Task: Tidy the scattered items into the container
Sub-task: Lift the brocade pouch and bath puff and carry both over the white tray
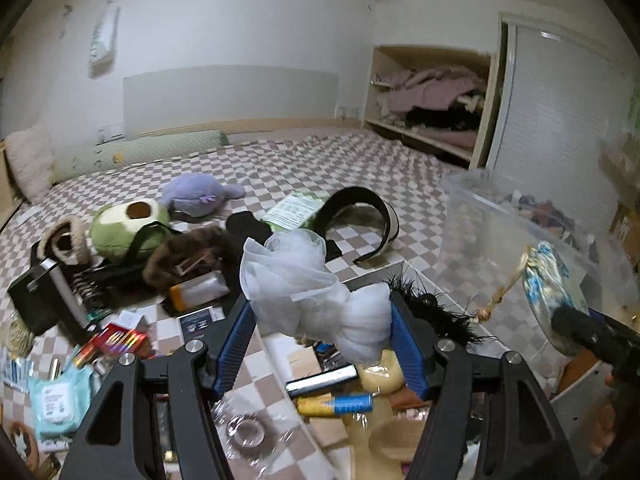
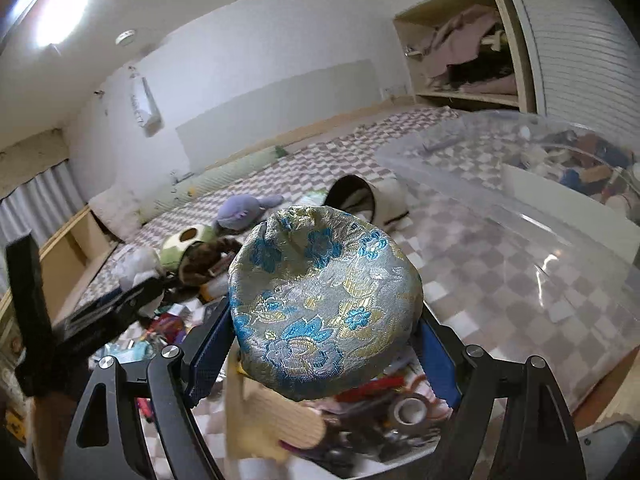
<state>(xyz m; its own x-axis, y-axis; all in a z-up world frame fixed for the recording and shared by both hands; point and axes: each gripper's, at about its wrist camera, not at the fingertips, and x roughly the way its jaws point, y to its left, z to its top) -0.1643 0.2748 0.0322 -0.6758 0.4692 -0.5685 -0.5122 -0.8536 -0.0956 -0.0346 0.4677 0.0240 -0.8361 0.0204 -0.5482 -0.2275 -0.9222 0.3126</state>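
Observation:
My left gripper (image 1: 324, 320) is shut on a bundle of white mesh cloth (image 1: 296, 276), pinched between its blue fingers above a pile of small items. In the right wrist view my right gripper (image 2: 324, 344) is shut on a round brocade pouch (image 2: 320, 304) patterned in blue and gold. That pouch (image 1: 548, 300) also shows at the right of the left wrist view, its tassel hanging free. The clear plastic container (image 2: 520, 240) rises close on the right, and its wall (image 1: 480, 220) stands beside both grippers. A tape roll (image 2: 408, 410) lies below the pouch.
Scattered on the checkered bed cover (image 1: 320, 160) are a purple plush (image 1: 200, 196), a green plush (image 1: 128, 228), a black visor (image 1: 360, 216), a brown furry item (image 1: 188, 256) and a wipes pack (image 1: 56, 396). An open shelf of clothes (image 1: 432, 100) stands at the back right.

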